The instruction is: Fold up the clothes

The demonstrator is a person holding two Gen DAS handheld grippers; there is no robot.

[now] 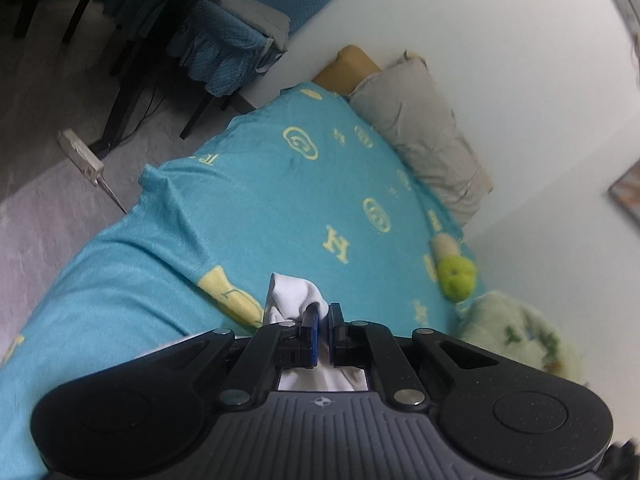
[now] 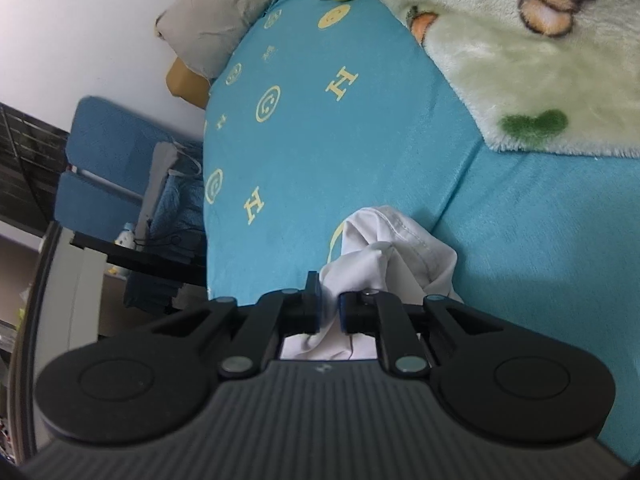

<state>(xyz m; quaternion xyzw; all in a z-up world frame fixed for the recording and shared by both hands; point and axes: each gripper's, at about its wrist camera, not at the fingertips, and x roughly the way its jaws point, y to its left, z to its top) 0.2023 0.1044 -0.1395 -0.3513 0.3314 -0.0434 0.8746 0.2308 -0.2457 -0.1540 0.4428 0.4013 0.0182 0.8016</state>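
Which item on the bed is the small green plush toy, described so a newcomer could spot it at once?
Start from the bed's turquoise sheet with yellow letters and circles. Follow the wall-side edge from the grey pillow toward the pale fluffy blanket. The green plush toy lies between them: small, round, bright lime, unlike the white garment that both grippers clamp.

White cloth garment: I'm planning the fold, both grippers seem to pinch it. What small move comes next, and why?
Probably draw the left gripper and right gripper apart to stretch the white cloth garment. Each is shut on bunched fabric, which looks crumpled above the turquoise patterned bedsheet, so it needs spreading before laying flat.
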